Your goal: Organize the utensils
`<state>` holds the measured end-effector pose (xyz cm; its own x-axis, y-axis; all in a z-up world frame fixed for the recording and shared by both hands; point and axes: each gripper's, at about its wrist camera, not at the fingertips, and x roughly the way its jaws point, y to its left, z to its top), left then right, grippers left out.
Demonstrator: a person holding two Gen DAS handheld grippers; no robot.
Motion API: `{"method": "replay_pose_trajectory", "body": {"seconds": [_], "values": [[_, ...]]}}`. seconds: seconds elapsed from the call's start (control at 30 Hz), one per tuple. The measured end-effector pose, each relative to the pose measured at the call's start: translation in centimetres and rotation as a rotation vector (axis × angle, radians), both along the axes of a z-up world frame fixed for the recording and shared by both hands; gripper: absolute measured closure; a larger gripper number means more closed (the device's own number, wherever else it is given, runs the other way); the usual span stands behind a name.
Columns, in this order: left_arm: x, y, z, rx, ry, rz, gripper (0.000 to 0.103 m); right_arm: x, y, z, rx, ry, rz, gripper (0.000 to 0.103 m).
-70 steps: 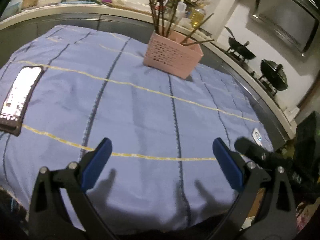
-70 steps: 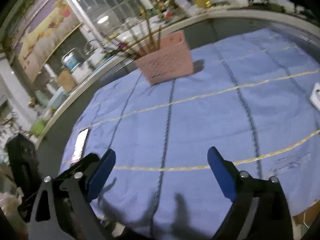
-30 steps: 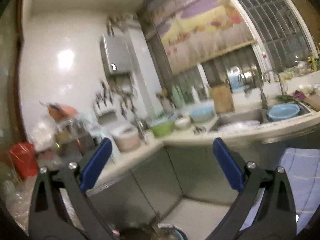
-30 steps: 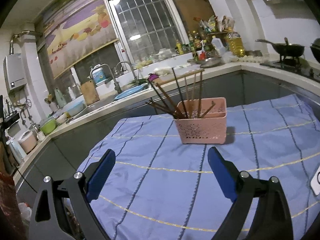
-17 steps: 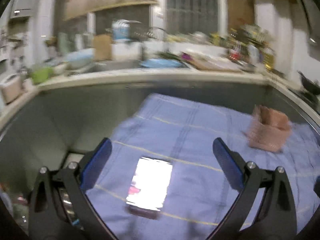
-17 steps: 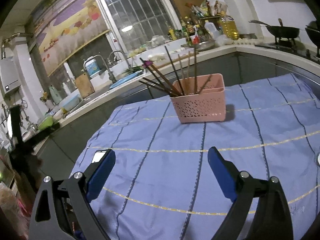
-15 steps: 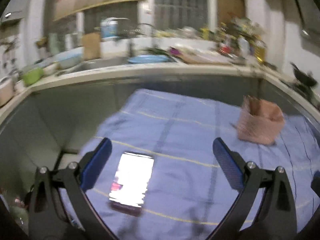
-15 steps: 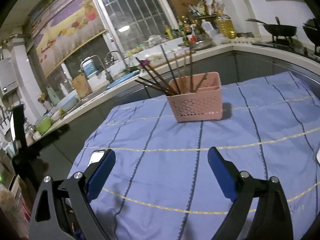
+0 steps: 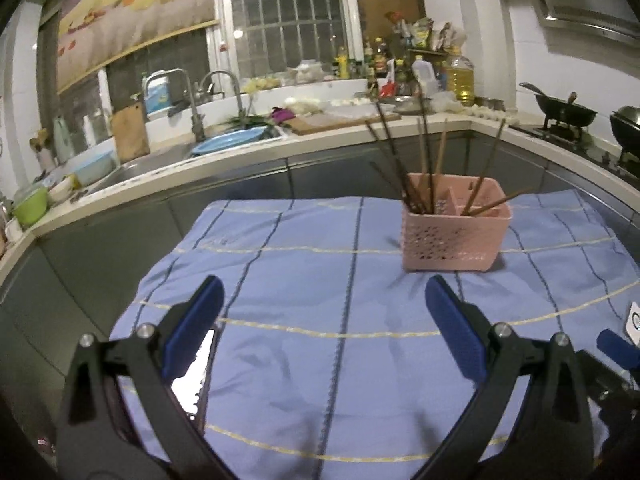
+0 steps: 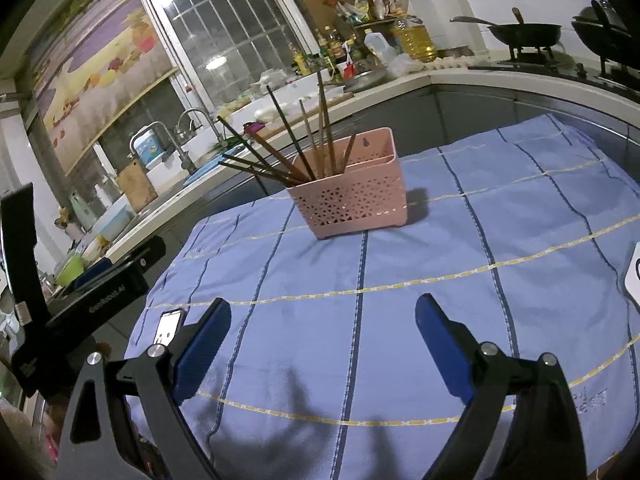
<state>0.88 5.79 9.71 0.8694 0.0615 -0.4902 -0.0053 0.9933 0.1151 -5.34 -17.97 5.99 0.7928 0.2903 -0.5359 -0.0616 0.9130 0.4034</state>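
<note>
Dark wooden chopsticks [image 9: 424, 168] are being kept upright and fanned in a pink perforated plastic basket [image 9: 454, 232] on the blue striped cloth [image 9: 320, 280] covering the worktop.
Both claws, left claw [image 9: 320, 320] and right claw [image 10: 324, 340], are being held spread and empty, well short of the basket; a lit phone [image 10: 168, 326] is being left lying near the cloth's left edge.

Dim indoor light, sharp focus; a lamp reflection glares in the window [image 10: 213, 65]; fisheye bending with dark corners.
</note>
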Motion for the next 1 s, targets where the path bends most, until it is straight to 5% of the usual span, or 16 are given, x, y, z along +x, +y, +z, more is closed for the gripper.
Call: {"method": "replay_pose_trajectory", "body": {"seconds": [1.0], "values": [[-0.8,-3.1,-1.8,-0.004,0.090,-0.093,0.006,-1.1,-1.3,0.3,0.023,-0.034,-0.071,0.011]]}}
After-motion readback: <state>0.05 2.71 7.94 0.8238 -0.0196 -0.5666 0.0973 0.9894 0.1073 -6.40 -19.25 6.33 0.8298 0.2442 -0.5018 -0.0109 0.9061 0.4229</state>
